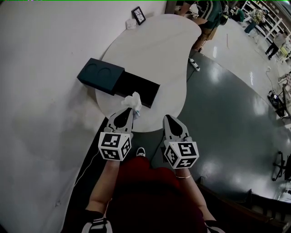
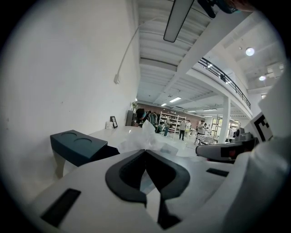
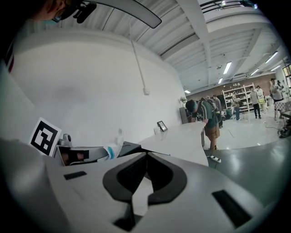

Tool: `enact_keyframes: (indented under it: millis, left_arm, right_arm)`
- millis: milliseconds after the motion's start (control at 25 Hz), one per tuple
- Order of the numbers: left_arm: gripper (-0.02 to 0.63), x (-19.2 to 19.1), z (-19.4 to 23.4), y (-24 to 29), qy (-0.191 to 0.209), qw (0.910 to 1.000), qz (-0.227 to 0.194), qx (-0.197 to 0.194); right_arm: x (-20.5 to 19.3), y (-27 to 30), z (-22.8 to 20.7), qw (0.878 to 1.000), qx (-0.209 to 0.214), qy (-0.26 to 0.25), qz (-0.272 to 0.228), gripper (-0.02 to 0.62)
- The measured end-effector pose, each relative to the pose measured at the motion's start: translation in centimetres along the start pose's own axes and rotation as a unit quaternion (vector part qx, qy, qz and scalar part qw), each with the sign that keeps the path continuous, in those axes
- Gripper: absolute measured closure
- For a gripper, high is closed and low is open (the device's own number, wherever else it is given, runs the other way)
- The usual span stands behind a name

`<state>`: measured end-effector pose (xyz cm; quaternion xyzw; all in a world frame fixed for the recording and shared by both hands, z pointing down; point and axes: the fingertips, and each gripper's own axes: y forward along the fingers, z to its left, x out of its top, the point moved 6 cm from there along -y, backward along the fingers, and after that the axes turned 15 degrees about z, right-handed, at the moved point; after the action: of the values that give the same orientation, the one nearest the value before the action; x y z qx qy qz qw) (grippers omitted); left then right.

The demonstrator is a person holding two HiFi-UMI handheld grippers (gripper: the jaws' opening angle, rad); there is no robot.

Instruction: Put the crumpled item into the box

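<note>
A white crumpled item (image 1: 133, 101) sticks out of my left gripper (image 1: 131, 111), which is shut on it just above the near edge of the white table (image 1: 168, 59). In the left gripper view the crumpled item (image 2: 142, 139) bunches up past the closed jaw tips. The dark box (image 1: 139, 88) lies open right beyond it, and its lid (image 1: 100, 75) with two round dents overlaps the box's left end. My right gripper (image 1: 168, 118) hovers over the table's near edge, shut and holding nothing. The right gripper view shows the crumpled item (image 3: 115, 144) at its left.
A small picture frame (image 1: 138, 15) stands at the table's far end, where a person (image 1: 205, 12) leans. A power strip (image 1: 194, 64) lies on the dark floor to the right. A white wall (image 1: 41, 91) runs along the left side.
</note>
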<state>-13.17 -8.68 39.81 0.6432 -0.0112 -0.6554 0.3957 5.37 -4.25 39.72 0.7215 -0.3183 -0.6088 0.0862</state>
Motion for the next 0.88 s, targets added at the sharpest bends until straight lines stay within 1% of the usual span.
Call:
enact_keyframes:
  millis: [400, 600, 880]
  left_arm:
    - [0.583, 1.4, 2.6, 2.6, 0.005, 0.9996, 0.01, -0.025]
    - [0.581, 1.5, 3.2, 3.5, 0.006, 0.9992, 0.016, -0.037]
    - [0.583, 1.8, 3.6, 4.0, 0.005, 0.9989, 0.019, -0.042]
  right_arm:
    - [1.3, 3.1, 0.4, 1.0, -0.02, 0.006, 0.009, 0.58]
    - [1.4, 3.7, 0.3, 0.999, -0.033, 0.012, 0.013, 0.58]
    - [1.4, 3.8, 0.2, 0.999, -0.041, 0.015, 0.019, 0.58]
